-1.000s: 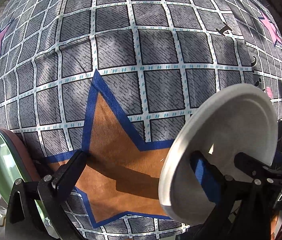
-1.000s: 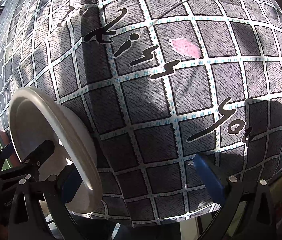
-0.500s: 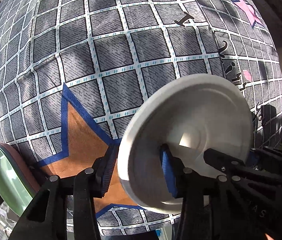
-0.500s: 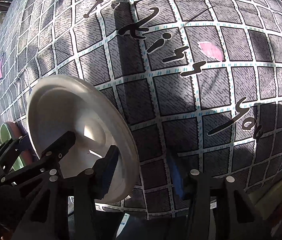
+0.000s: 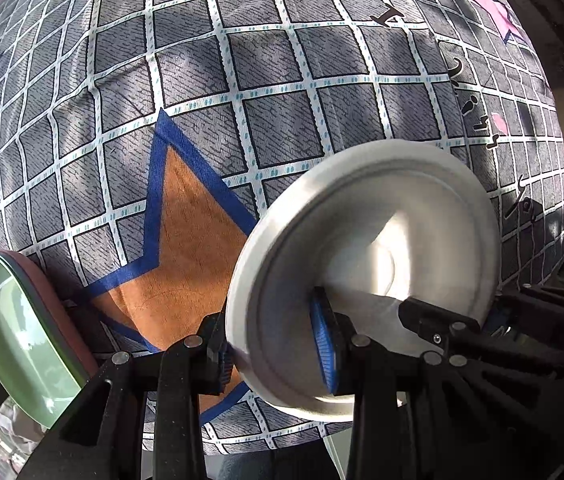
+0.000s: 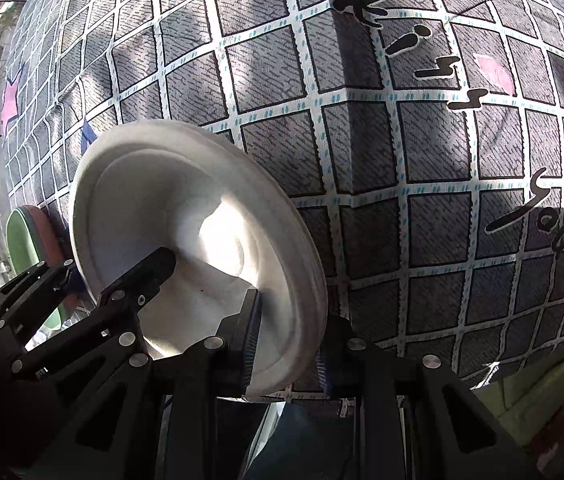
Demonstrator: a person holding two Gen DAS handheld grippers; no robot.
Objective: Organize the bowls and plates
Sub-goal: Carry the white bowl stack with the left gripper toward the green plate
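Note:
A white plate (image 5: 362, 232) hangs tilted above the checked cloth, gripped at two opposite sides of its rim. My left gripper (image 5: 273, 346) has its jaws closing, blue pads pressing the rim's near left edge from both sides. In the right wrist view the same white plate (image 6: 169, 200) sits at the left, and my right gripper (image 6: 286, 346) has its jaws closing too, pads pinching the rim's lower right edge. Each gripper shows in the other's view, reaching into the plate from the side.
A grey checked cloth (image 5: 282, 120) with an orange, blue-edged star (image 5: 189, 256) and black lettering (image 6: 434, 60) covers the surface. A green plate stacked on a reddish one (image 5: 5, 336) stands at the cloth's near left edge, also the green plate (image 6: 21, 244) in the right wrist view.
Both grippers went from wide open to closed on the white plate's rim. The plate has shifted toward the middle of each view and shows more of its inside.

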